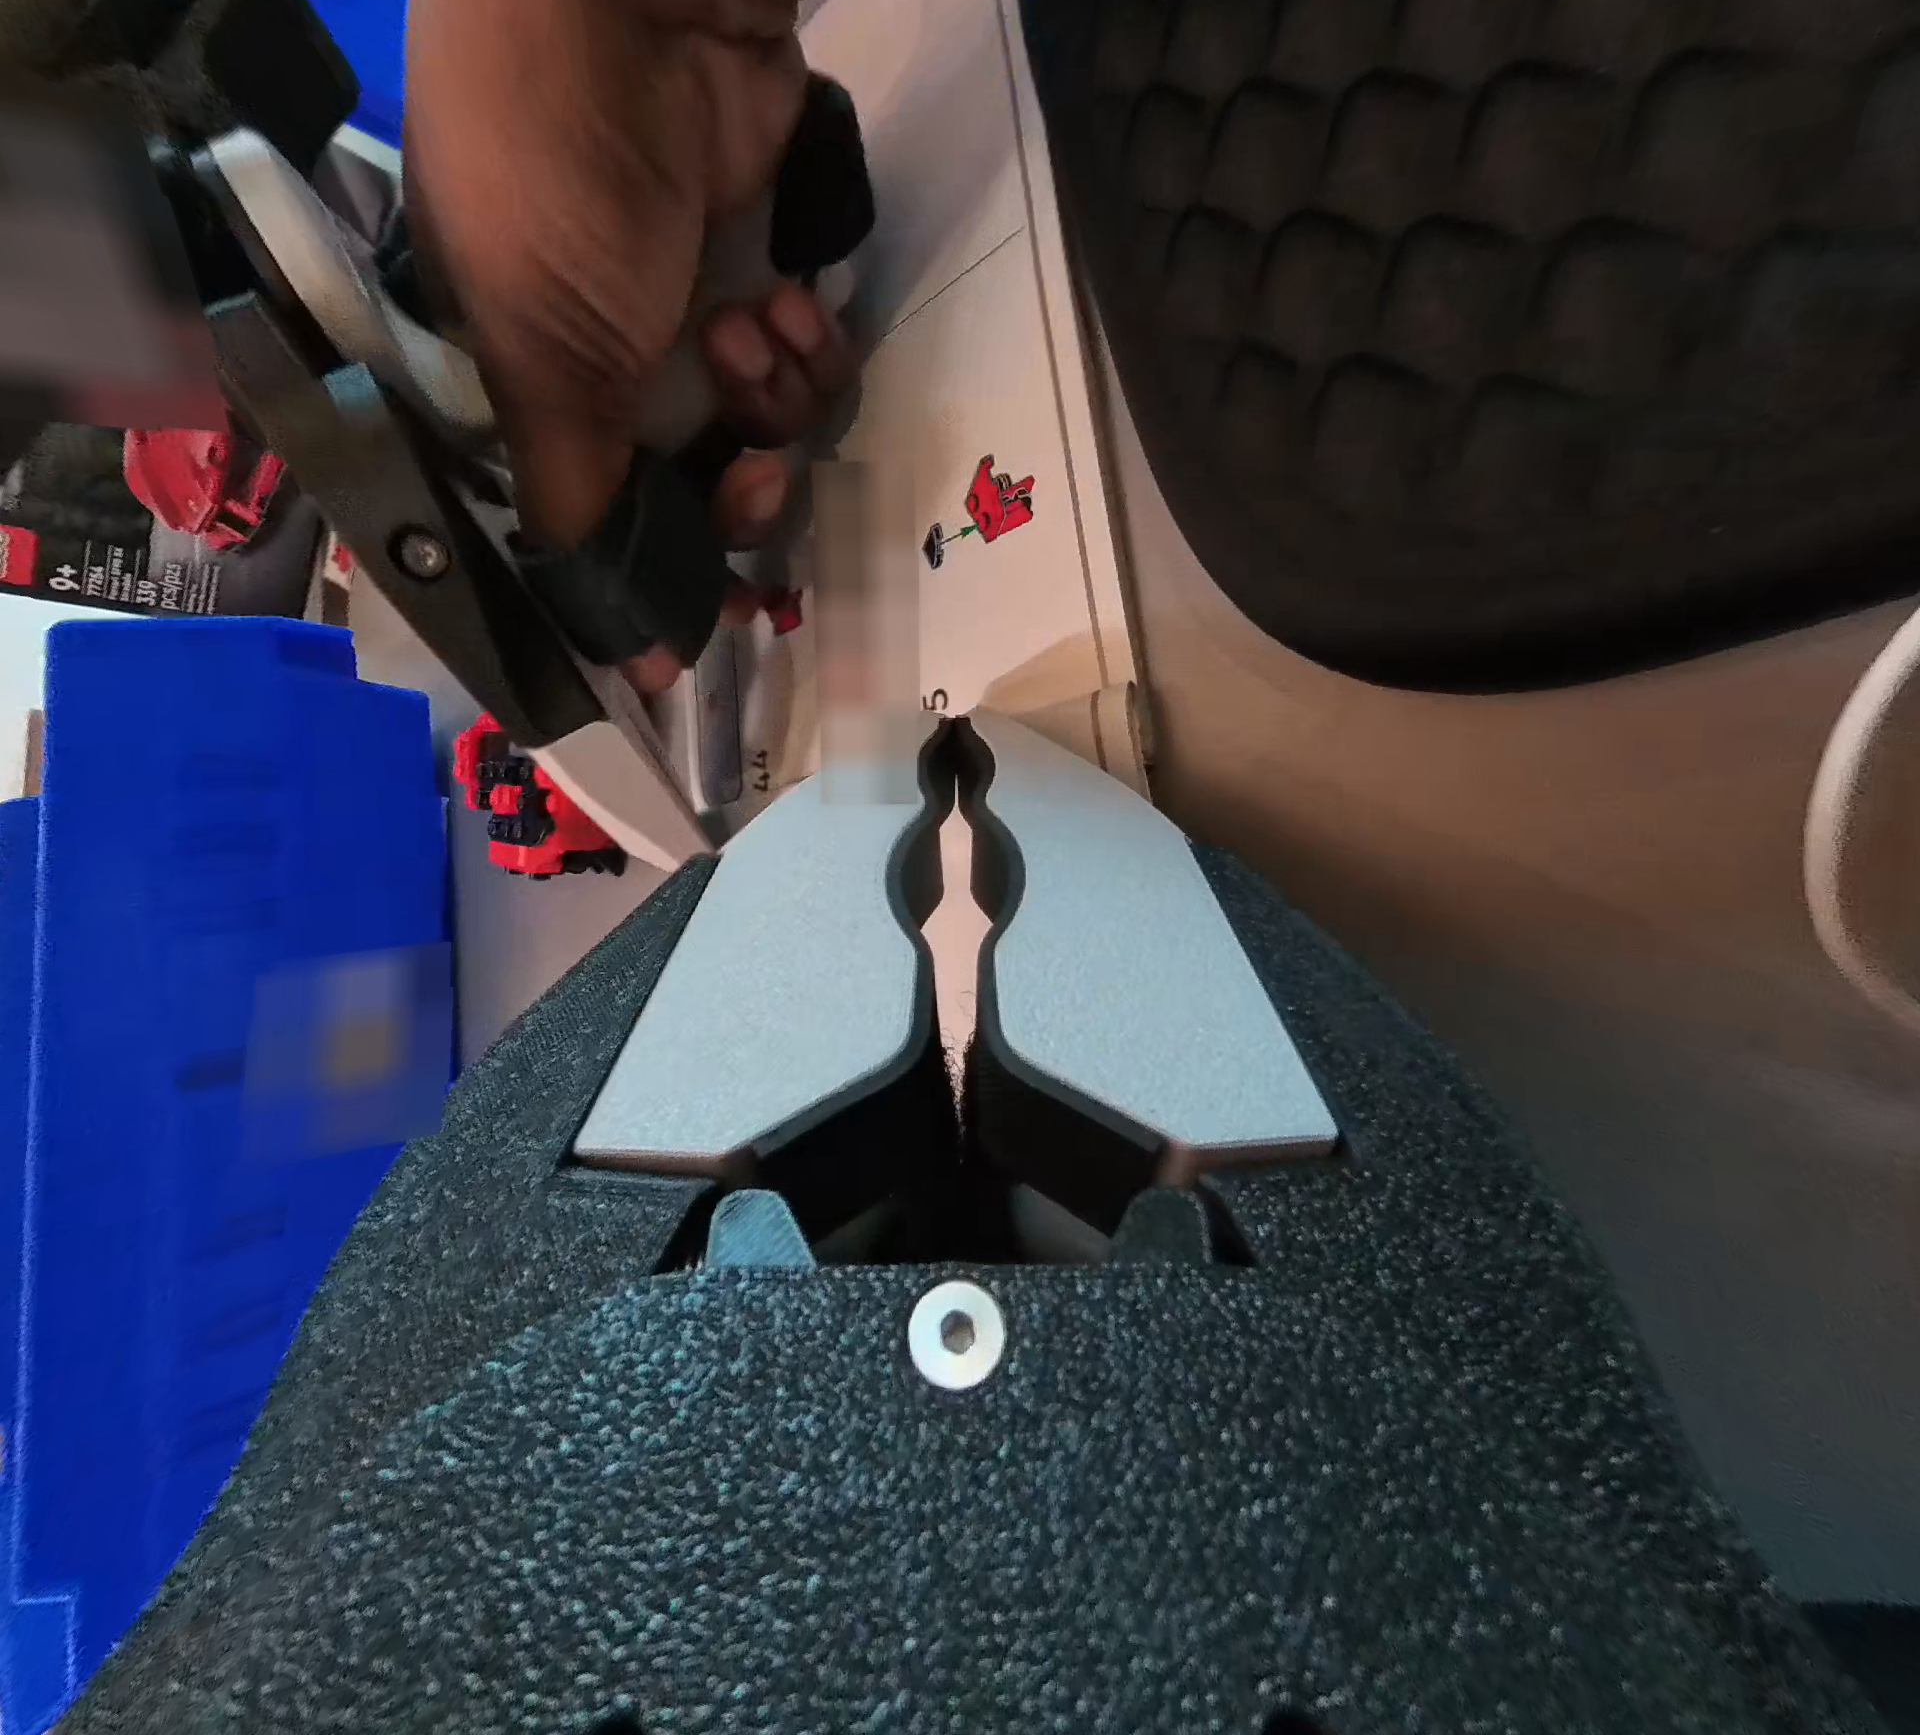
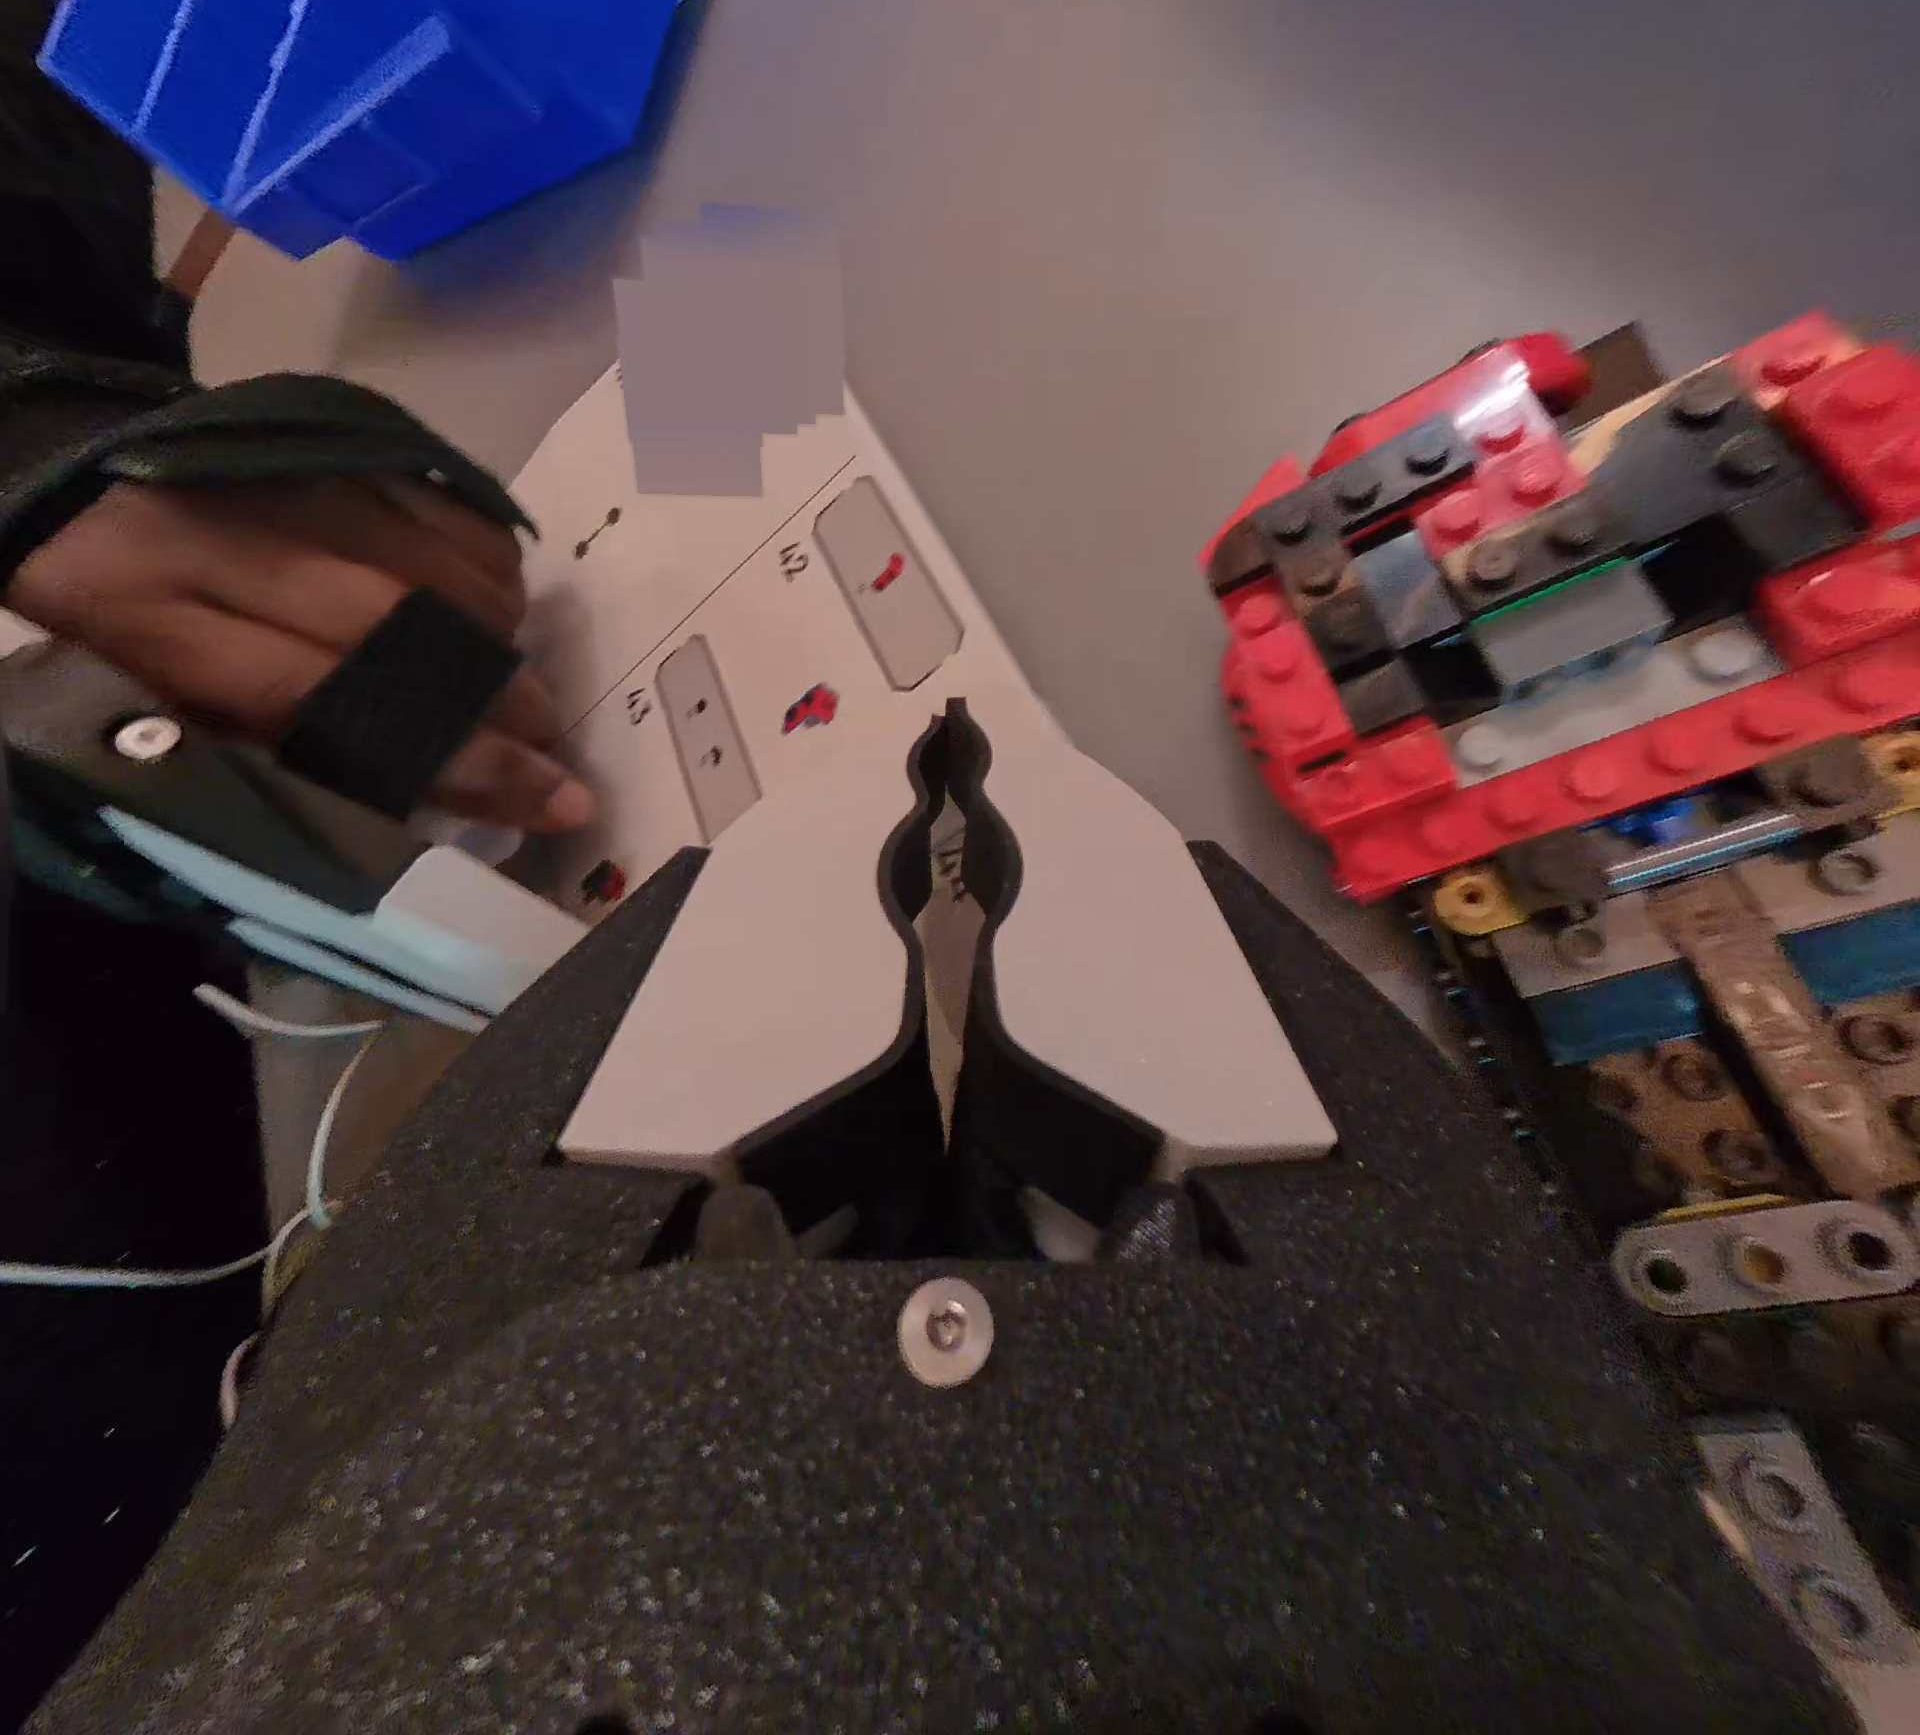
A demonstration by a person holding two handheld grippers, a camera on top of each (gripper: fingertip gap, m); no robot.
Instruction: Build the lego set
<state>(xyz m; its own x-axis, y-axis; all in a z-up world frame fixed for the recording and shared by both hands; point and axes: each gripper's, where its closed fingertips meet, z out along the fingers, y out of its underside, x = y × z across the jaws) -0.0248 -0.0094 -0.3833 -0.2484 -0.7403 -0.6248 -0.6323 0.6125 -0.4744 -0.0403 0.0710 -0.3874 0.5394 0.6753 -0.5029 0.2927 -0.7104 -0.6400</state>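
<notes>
Nearest the left wrist camera, the left gripper [image 1: 956, 729] had its fingers drawn together, tips touching right at the edge of the instruction booklet [image 1: 966, 397]. Whether a sheet was nipped between them could not be told, though the placement suggested the page was being pinned or turned. Just beyond, the person's right hand [image 1: 603, 231] gripped the handle of the other tool, which slanted down across the booklet. Farther left lay a small red-and-black lego sub-assembly [image 1: 514, 802] beside a blue bin [image 1: 239, 854], with the set's box [image 1: 114, 542] behind it.

In the right wrist view, the right gripper [image 2: 951, 729] likewise had its fingers pressed together, and nothing could be seen held between them; it hovered over the open booklet [image 2: 790, 646], probably so the building steps stayed in sight. The person's left hand [image 2: 312, 625], strapped to its tool, rested on the page's near edge. To the right, on the grey table [image 2: 1143, 179], sat the partly built red-and-black lego car [image 2: 1558, 646], untouched by either gripper, so reading rather than assembly seemed to be the step in hand. Another blue bin [image 2: 364, 23] stood at the far left.
</notes>
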